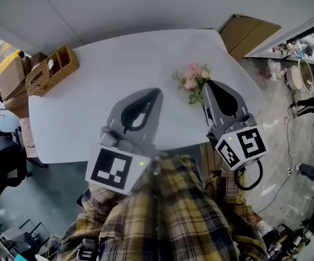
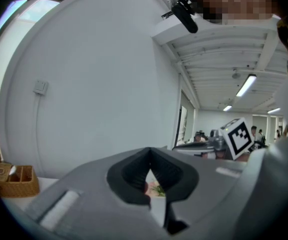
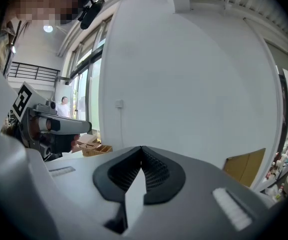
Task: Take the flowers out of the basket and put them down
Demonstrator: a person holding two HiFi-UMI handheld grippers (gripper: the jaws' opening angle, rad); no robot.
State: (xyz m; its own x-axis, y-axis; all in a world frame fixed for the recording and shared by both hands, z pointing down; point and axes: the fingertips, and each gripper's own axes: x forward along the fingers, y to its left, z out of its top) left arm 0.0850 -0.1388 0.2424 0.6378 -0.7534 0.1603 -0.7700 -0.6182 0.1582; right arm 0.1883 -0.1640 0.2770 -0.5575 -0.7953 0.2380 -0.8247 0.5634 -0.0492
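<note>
Left tongs (image 1: 157, 93) and right tongs (image 1: 206, 84) shut, empty, pink flowers (image 1: 194, 79) with green leaves lying on white table (image 1: 118, 69)

The head view is looking steeply down on the table (image 1: 118, 75), the left gripper (image 1: 155, 93) and the right gripper (image 1: 207, 85). The 2 gripper views are sitting low over it, facing the white wall (image 2: 99, 84), each catching the other gripper.

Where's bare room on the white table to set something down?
Free: middle of the white table, between the woven wicker basket at its left corner and the pink flower bunch at right. Crowded: around that bunch, where the right gripper sits close.
</note>
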